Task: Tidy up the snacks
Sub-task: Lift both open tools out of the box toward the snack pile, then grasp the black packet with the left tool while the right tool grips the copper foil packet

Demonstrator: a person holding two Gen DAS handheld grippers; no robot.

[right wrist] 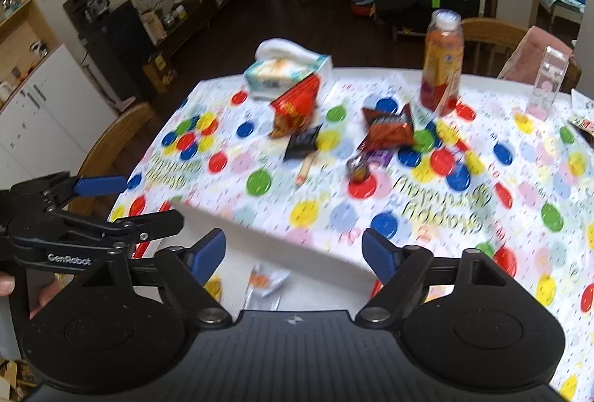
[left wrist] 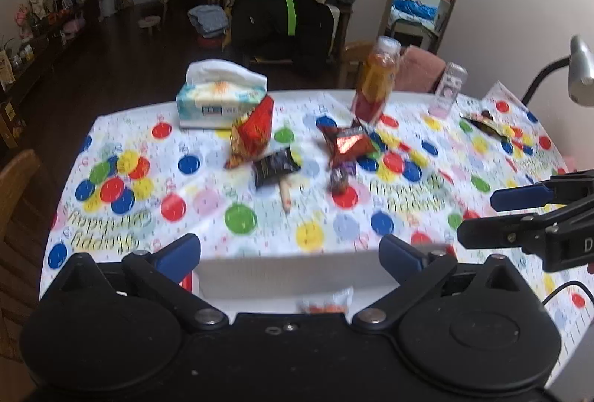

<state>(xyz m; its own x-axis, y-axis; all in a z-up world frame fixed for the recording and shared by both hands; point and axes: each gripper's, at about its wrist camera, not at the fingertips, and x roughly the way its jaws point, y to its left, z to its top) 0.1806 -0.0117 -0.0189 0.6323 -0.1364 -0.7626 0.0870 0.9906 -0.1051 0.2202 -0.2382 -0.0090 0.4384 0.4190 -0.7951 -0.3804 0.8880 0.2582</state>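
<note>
Several snacks lie mid-table on the dotted cloth: a red-orange bag (left wrist: 252, 130) (right wrist: 297, 104), a black packet (left wrist: 274, 166) (right wrist: 302, 142), a red-brown packet (left wrist: 347, 142) (right wrist: 389, 129), a small wrapped candy (left wrist: 339, 179) (right wrist: 362, 168) and a thin stick snack (left wrist: 285, 195) (right wrist: 306, 169). A white box (left wrist: 289, 268) (right wrist: 278, 227) stands at the near edge with a small orange-printed packet (left wrist: 326, 305) (right wrist: 263, 281) inside. My left gripper (left wrist: 289, 253) (right wrist: 154, 199) hovers open over the box. My right gripper (right wrist: 293, 253) (left wrist: 477, 216) is open beside it, holding nothing.
At the table's far side stand a tissue box (left wrist: 219, 97) (right wrist: 286, 71), an orange drink bottle (left wrist: 377, 82) (right wrist: 441, 67) and a clear plastic case (left wrist: 447, 88) (right wrist: 549, 78). A dark packet (left wrist: 482, 121) lies far right under a desk lamp (left wrist: 579, 71). Wooden chairs (right wrist: 111, 142) ring the table.
</note>
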